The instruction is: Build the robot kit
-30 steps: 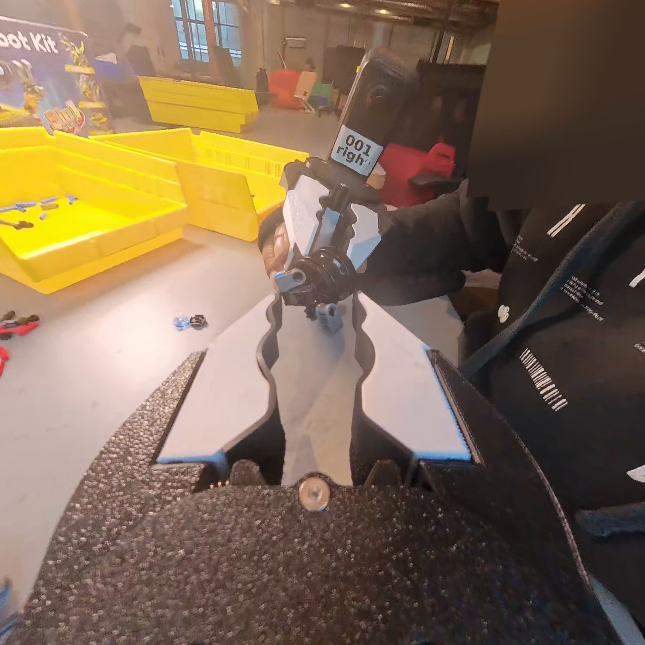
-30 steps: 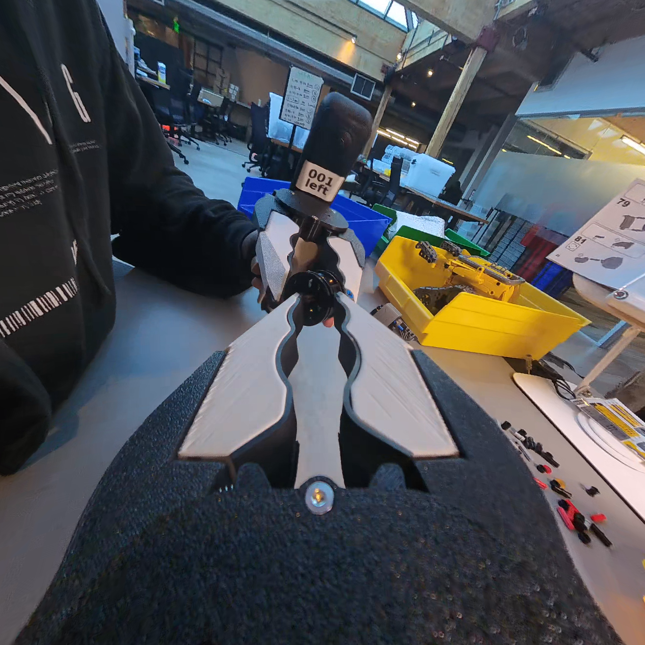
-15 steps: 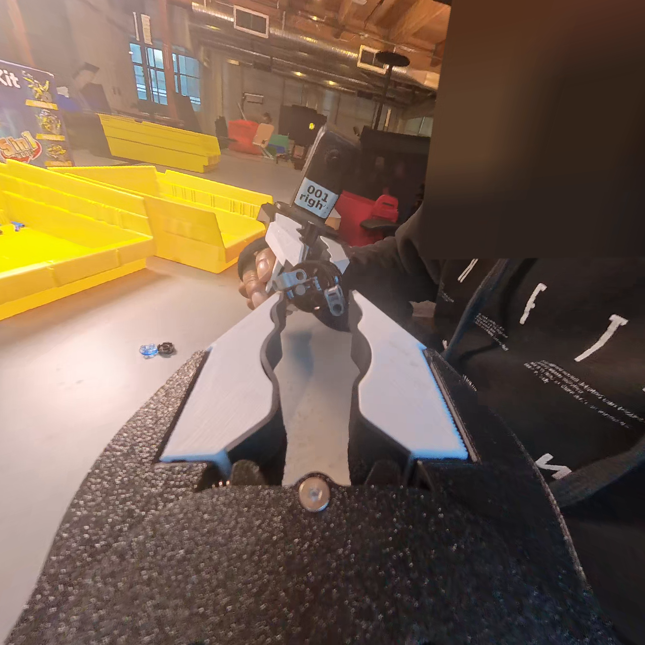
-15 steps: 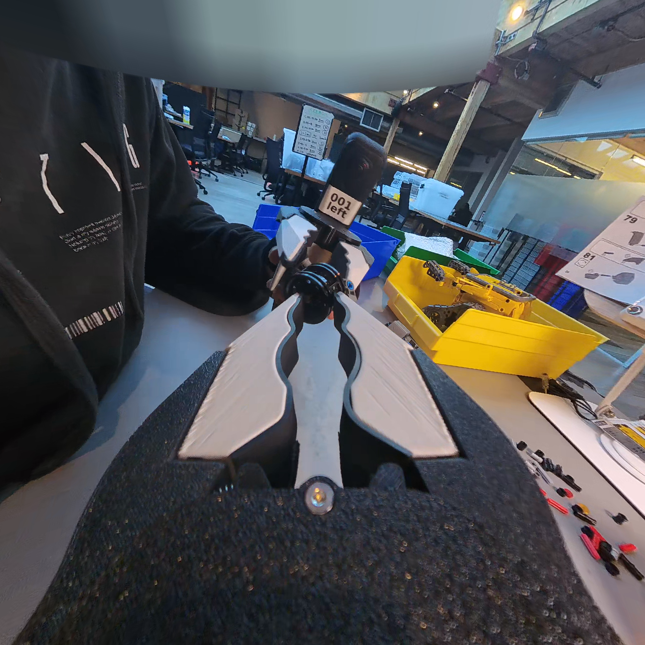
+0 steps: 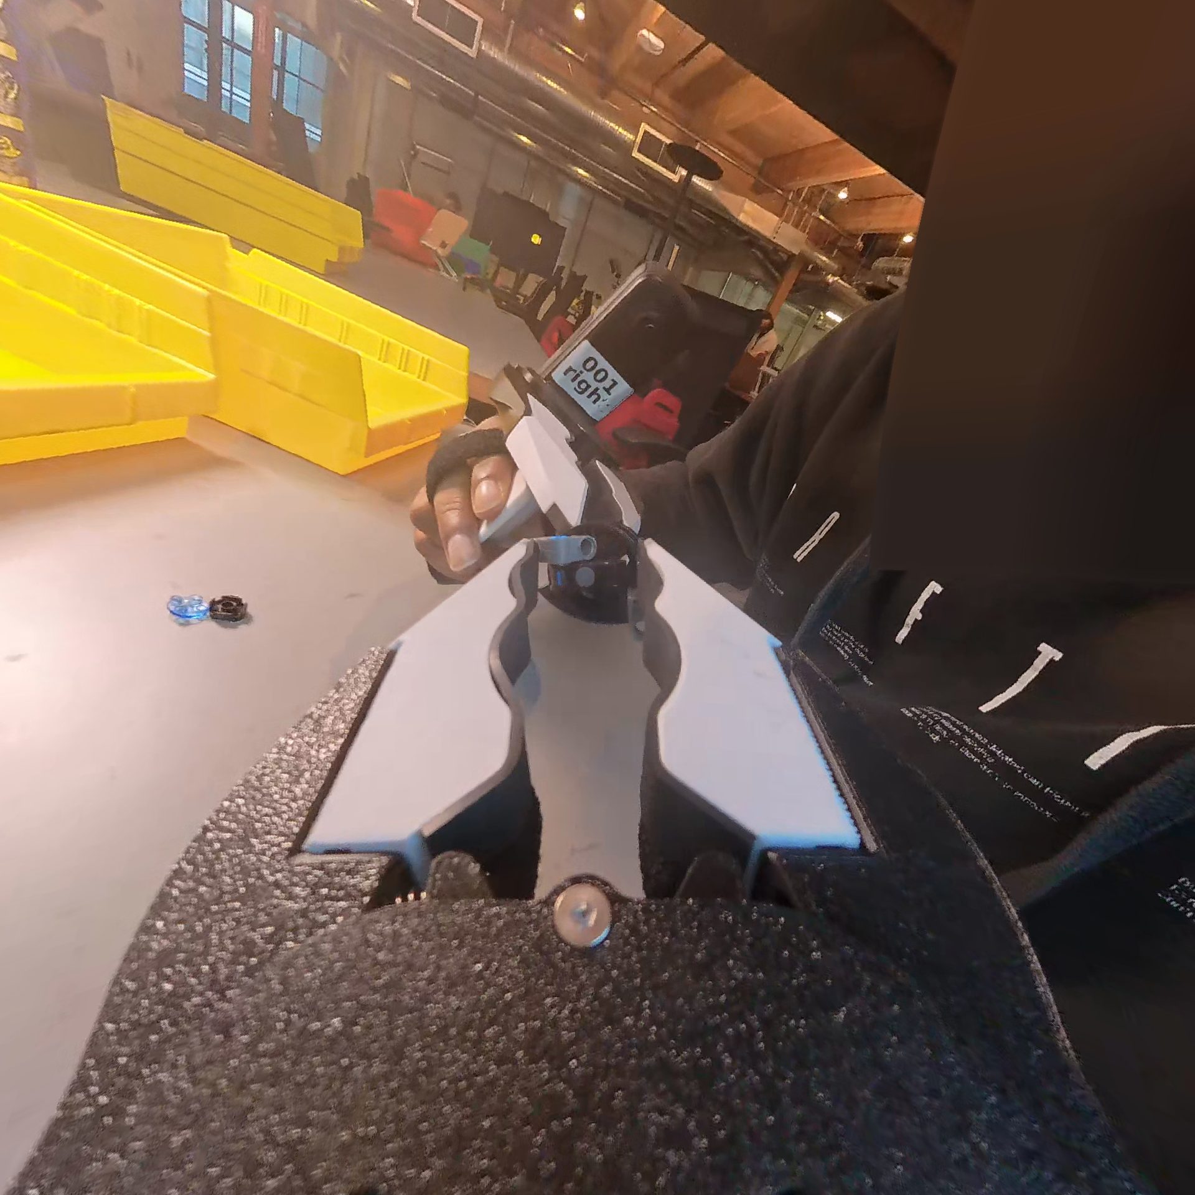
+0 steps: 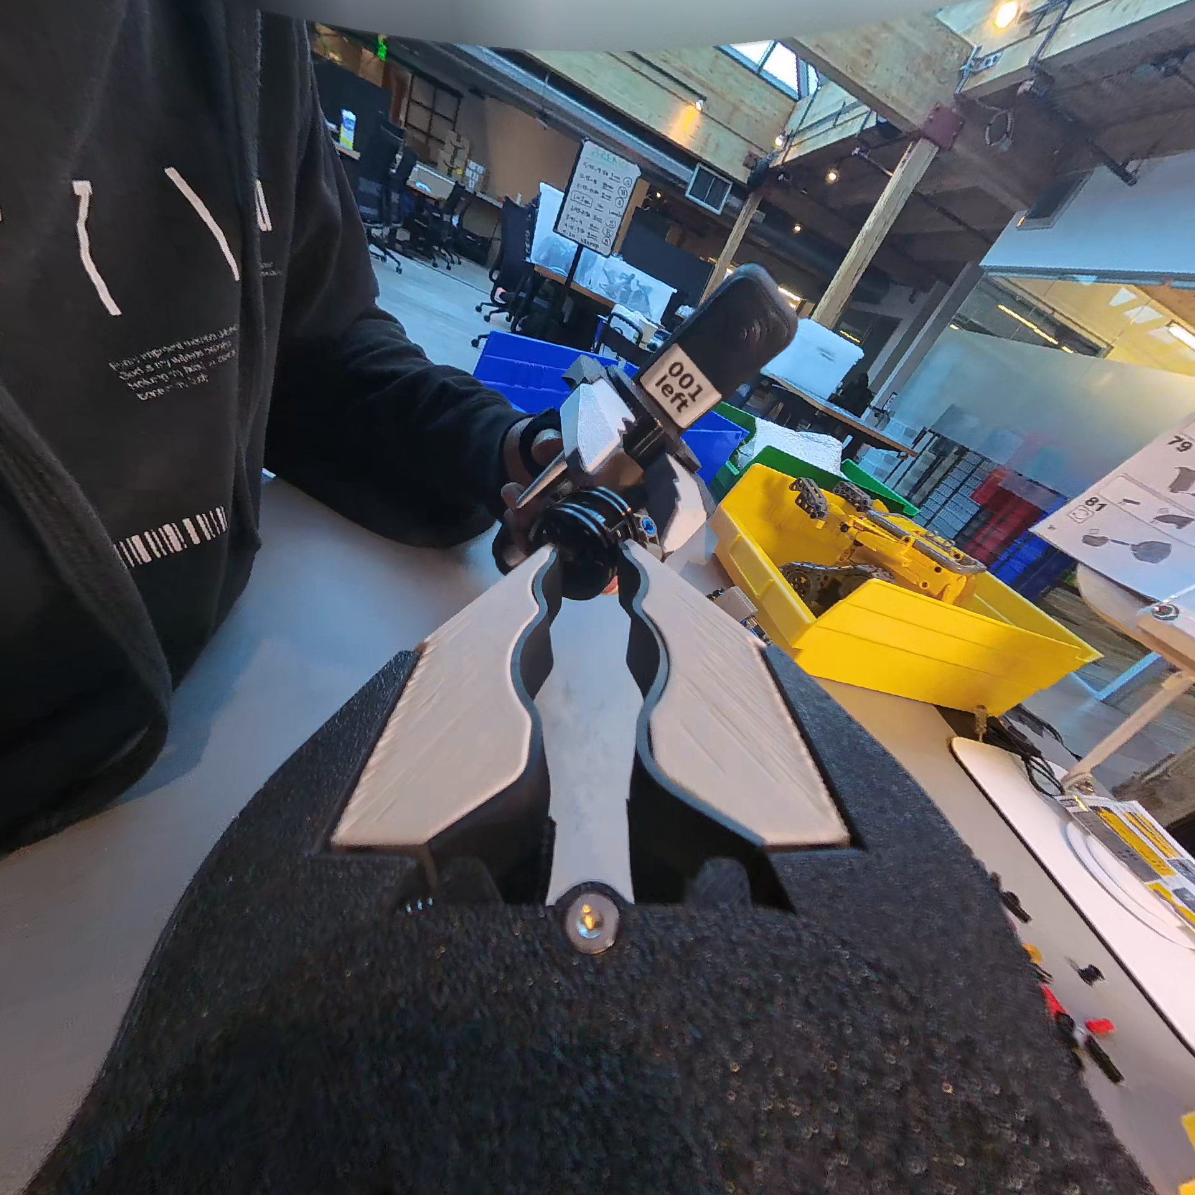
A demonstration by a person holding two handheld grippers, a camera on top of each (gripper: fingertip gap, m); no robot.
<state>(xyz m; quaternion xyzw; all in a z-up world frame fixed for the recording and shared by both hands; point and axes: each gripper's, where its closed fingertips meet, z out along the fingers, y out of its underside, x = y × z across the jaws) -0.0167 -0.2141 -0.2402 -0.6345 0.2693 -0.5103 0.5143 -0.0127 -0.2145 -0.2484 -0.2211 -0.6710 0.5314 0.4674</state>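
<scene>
Both grippers meet tip to tip above the grey table, with a small black wheel assembly between them. In the left wrist view my left gripper has its fingers closed against the assembly's sides, and a grey connector piece lies across its top. The right gripper faces me, held by a hand. In the right wrist view my right gripper is shut on the ribbed black wheel. The left gripper faces it, tilted.
Yellow bins stand at the back left, with a small blue piece and a black piece loose on the table. A yellow bin with a yellow model, blue bins, an instruction sheet and loose parts are on the right. A person in a black hoodie sits close. The tips of both grippers are at nearly the same place.
Both grippers have rolled and tilted while staying tip to tip. The assembly has turned, so the grey connector now lies on top instead of hanging below.
</scene>
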